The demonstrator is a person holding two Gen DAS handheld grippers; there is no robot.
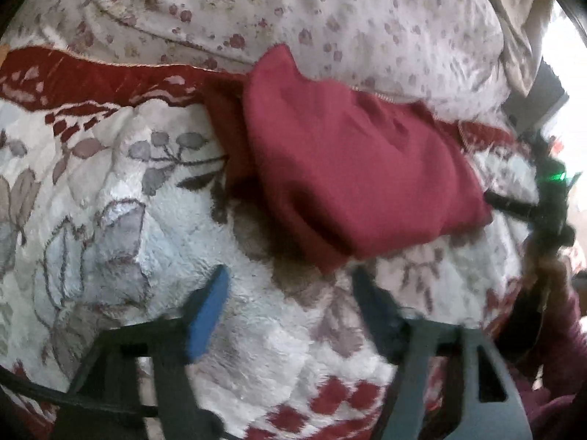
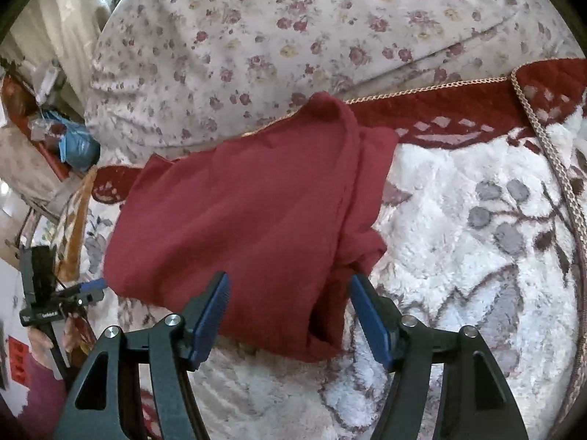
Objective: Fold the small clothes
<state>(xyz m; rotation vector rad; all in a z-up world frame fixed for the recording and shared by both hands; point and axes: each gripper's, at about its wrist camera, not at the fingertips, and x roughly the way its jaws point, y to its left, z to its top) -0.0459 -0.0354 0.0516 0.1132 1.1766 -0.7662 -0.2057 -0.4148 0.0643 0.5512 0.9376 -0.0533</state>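
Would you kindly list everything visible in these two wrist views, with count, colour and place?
folded garment: one, dark red, lying on the blanket, far edge against the pillow
plush blanket: one, white with grey leaves and red border, covering the bed
floral pillow: one, off-white with small red flowers, behind the garment
blue bag: one, among blurred clutter at far left of the right wrist view
left gripper: one, black with blue pads, jaws open over bare blanket, nothing between them
right gripper: one, black with blue pads, jaws open, straddling the garment's near edge, pads not pressing
sleeve: dark red, at right edge of the left wrist view
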